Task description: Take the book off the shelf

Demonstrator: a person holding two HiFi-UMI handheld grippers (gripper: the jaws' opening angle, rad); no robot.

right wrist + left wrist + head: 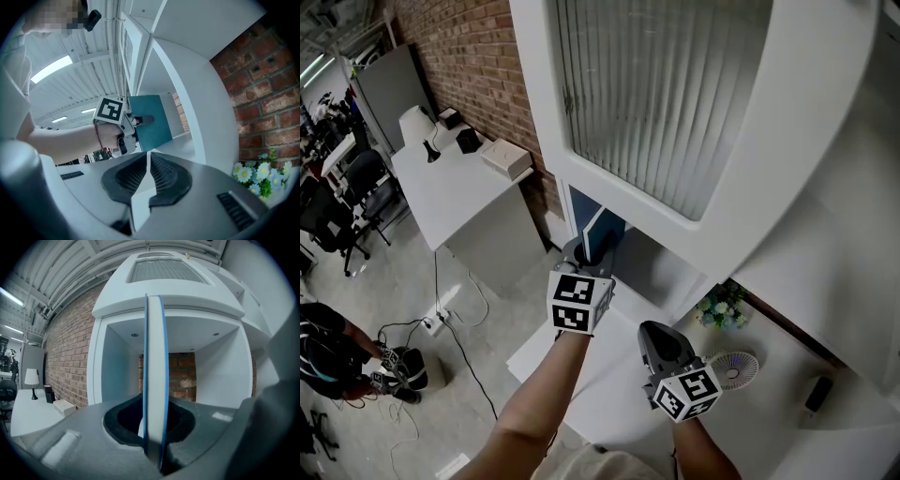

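Blue-covered book [154, 380] pinched upright in the left claw [152, 446], at the mouth of the shelf [211, 380] compartment.
The left claw's pads clamp only the book's near edge, and the open compartment lies straight ahead of it. So narrow a bite on a tall book could let it pivot or slip out, and its top could catch the compartment's roof. To the right, the right claw [149, 180] is pressed together on nothing, apart from the book and unable to steady it.

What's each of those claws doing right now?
Left gripper: closed on the book.
Right gripper: closed, holding nothing.
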